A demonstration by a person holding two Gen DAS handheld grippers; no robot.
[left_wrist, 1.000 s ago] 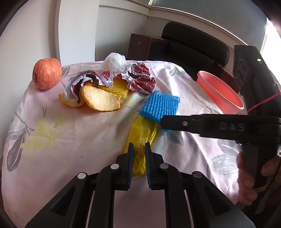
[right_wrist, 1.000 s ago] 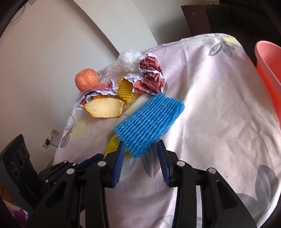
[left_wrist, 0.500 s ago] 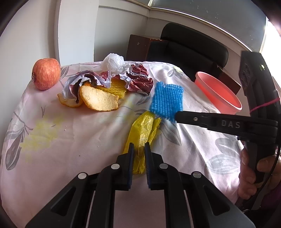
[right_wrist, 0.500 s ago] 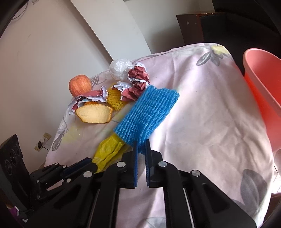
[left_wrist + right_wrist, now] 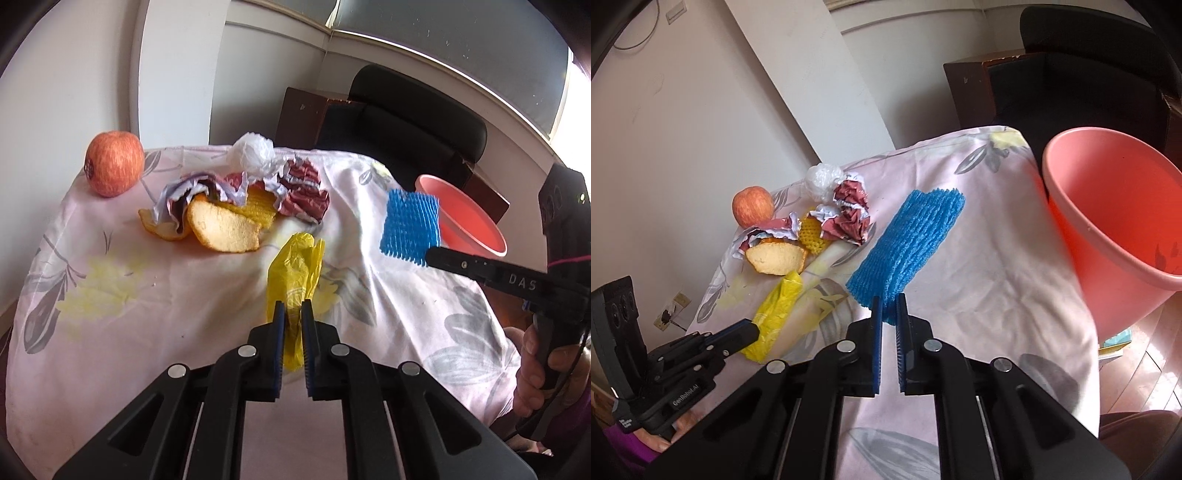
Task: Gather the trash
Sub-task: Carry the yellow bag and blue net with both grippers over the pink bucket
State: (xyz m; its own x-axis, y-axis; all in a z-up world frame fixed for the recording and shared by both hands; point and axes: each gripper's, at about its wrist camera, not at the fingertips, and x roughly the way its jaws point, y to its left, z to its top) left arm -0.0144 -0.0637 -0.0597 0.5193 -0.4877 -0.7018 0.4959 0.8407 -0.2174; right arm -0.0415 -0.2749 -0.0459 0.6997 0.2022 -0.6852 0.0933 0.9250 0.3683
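Right gripper (image 5: 889,314) is pinched on the near end of the blue foam net (image 5: 907,251); the net's long axis runs forward and up-right from the jaws. Judged from the left wrist view, the net (image 5: 410,225) appears lifted clear of the tablecloth (image 5: 147,295), though contact at its far end cannot be confirmed

Key relation: the pink bin (image 5: 1115,229) sits to the right of the net, off the table's right edge, rim at about cloth height. The right gripper is clearly the nearer one to it. Likely next move, by judgement: carry the net rightward over the rim and let go

Left gripper (image 5: 293,321) is clamped on the near end of the yellow plastic bag (image 5: 297,266); the bag's long axis points away from the jaws toward the pile, its far end resting on the cloth

Remaining on the table: orange peel (image 5: 221,229), crumpled red wrappers (image 5: 306,192), yellow foam net (image 5: 260,206), white plastic wad (image 5: 253,153), an apple (image 5: 114,162) at the far left corner

Hard to make out: bin bottom is cut off; dark specks inside cannot be identified. The peel partly hides under a wrapper
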